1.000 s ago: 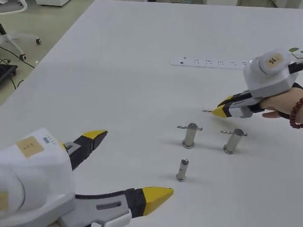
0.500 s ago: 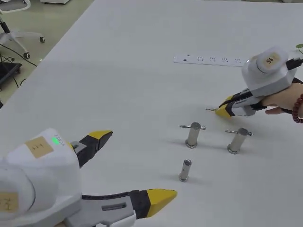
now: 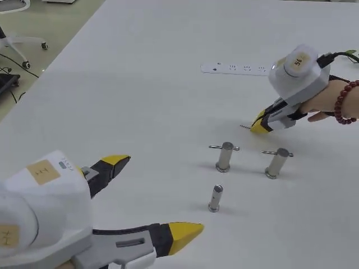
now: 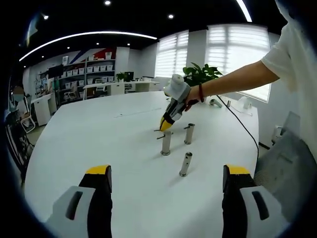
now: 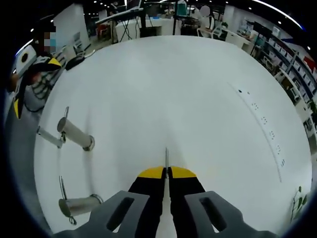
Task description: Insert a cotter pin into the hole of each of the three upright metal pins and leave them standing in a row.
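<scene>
Yellow-tipped left gripper (image 3: 157,194) gapes wide, empty. Just right of it we see the bare metal pin (image 3: 215,198), upright. Farther back, right gripper (image 3: 258,126) is clamped on a cotter pin (image 3: 245,126) lying along its jaws, pointing left.

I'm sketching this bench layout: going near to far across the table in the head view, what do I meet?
bare pin → left-hand cottered pin → right gripper, shut on a cotter pin → power strip

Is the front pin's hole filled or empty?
Empty. The front pin stands upright with nothing through its top hole, while the pin behind it has a cotter pin sticking out both sides.
</scene>
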